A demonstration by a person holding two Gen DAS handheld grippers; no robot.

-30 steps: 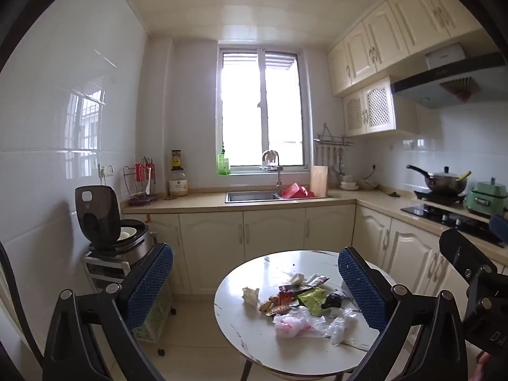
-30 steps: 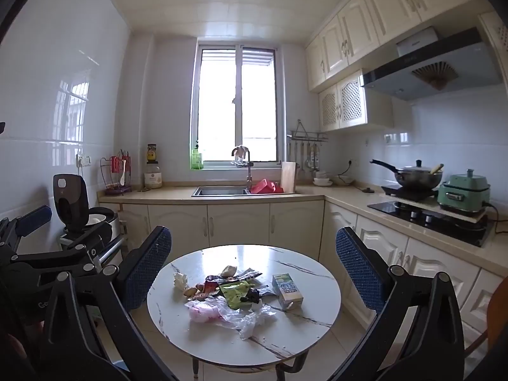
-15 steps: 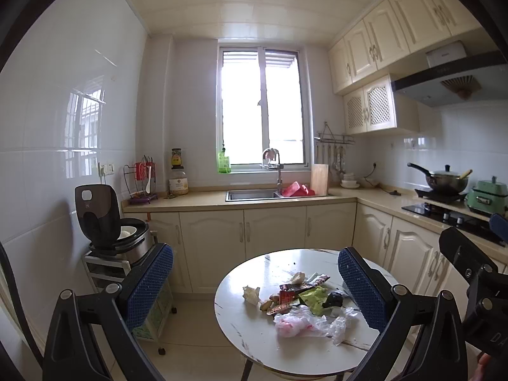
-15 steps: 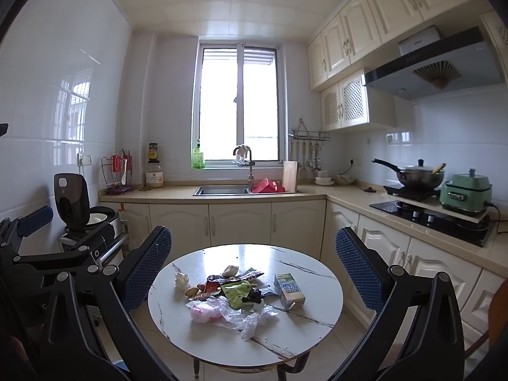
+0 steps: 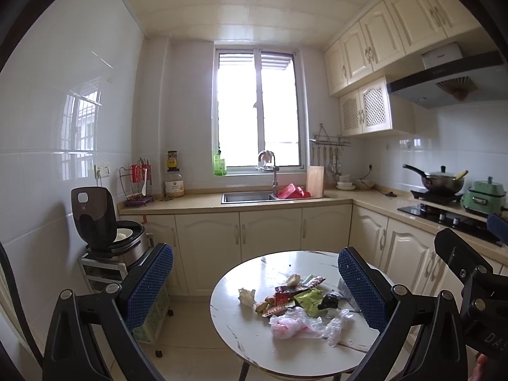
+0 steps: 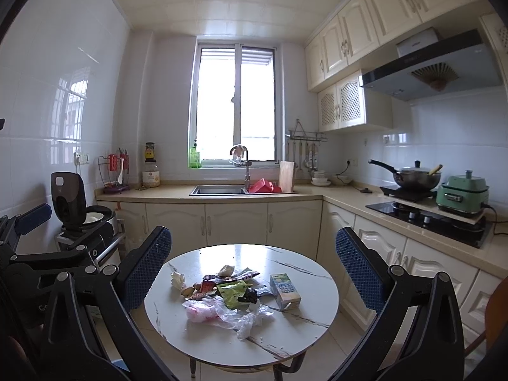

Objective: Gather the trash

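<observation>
both tools, left tool [image 5: 254, 282] and right tool [image 6: 252, 260], gape empty over the table [image 6: 304, 333] (trash pile [image 6: 228, 298] at lower centre).

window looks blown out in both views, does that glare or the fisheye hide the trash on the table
Left wrist view: window overexposed, wall lines bowed, trash pile on the round table still sharp. Right wrist view: same white window, pile and carton evenly lit and readable.

Table [image 6: 304, 336]: white with dark marble veining. Gripper pads [image 6: 144, 266]: blue, dotted texture. Trash: green wrapper [image 6: 233, 293], pink bag [image 6: 198, 312], green-and-white carton [image 6: 284, 290].
</observation>
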